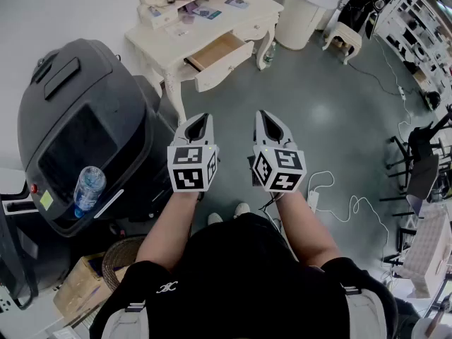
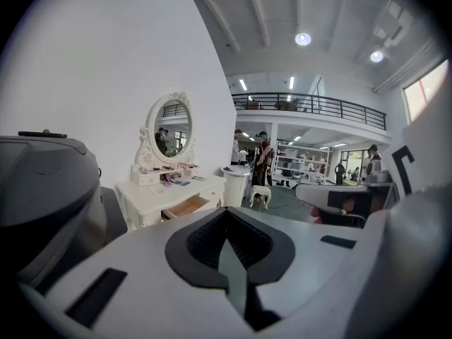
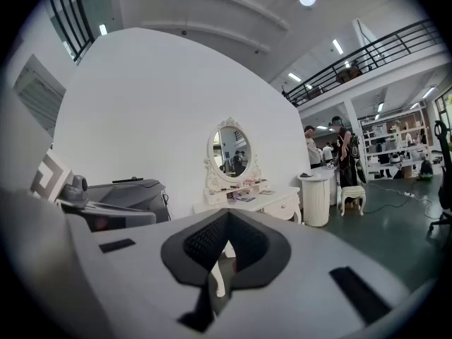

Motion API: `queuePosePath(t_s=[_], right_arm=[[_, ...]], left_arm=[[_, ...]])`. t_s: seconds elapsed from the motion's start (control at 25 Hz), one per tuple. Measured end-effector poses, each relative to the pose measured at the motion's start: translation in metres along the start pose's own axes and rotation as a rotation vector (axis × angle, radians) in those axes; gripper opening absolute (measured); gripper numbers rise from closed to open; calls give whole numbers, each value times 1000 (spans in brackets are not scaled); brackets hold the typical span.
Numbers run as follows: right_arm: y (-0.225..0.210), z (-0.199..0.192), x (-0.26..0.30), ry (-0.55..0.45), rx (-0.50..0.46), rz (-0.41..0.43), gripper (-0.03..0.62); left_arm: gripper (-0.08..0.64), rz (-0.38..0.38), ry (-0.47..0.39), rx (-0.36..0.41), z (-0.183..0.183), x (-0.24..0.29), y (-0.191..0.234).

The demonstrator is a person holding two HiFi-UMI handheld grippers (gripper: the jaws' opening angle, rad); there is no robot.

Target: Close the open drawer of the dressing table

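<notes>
**A:** Where's the drawer?

**B:** The drawer (image 1: 220, 54) is pulled out of the dressing table (image 1: 159, 42), with its wooden inside showing. It lies ahead of both grippers and well apart from them. Neither touches it.

**A:** And the 2 grippers?

**B:** The left gripper (image 1: 200, 120) and the right gripper (image 1: 266, 116) are held side by side, aimed toward the table. Each has its jaws closed tip to tip, with nothing between them.

**A:** What's around them?

**B:** A black machine (image 1: 78, 119) stands left of the left gripper, with 1 water bottle (image 1: 88, 189) lying on top. Ahead and to the right of the right gripper are a round white stand (image 1: 300, 16) and a stool (image 1: 344, 35). The table's oval mirror (image 3: 232, 150) rises straight ahead, above the right gripper's jaws.
</notes>
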State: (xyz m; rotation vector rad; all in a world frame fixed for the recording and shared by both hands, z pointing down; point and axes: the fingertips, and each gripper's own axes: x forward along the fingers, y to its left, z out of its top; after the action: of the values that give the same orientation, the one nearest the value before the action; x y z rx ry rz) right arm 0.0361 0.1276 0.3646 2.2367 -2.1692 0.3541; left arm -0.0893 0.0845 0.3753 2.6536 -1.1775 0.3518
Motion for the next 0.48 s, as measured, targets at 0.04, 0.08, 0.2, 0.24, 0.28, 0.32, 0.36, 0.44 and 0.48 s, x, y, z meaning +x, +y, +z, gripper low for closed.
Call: queuePosePath(t_s=[0.04, 0.08, 0.2, 0.24, 0.28, 0.32, 0.36, 0.44, 0.48], right_arm=[[1, 0, -1, 0, -2, -1, 9], [1, 0, -2, 0, -3, -3, 8], [6, 1, -2, 3, -10, -1, 8], [8, 1, -2, 4, -19, 1, 8], [10, 1, -2, 5, -27, 2, 8], [12, 1, -1, 6, -33, 3, 8], [13, 1, -1, 7, -36, 3, 8], [14, 2, 2, 7, -29, 1, 9], [14, 2, 3, 6, -19, 0, 9]], left_arm=[[8, -1, 2, 2, 0, -1, 0], [8, -1, 3, 3, 0, -3, 0], [8, 1, 5, 0, 1, -5, 3], [8, 1, 6, -4, 1, -5, 4], [8, 0, 7, -8, 1, -5, 5], [8, -2, 7, -10, 1, -5, 6], [8, -5, 6, -12, 2, -4, 6], [8, -10, 3, -11, 4, -2, 7], [8, -14, 3, -9, 5, -2, 7]])
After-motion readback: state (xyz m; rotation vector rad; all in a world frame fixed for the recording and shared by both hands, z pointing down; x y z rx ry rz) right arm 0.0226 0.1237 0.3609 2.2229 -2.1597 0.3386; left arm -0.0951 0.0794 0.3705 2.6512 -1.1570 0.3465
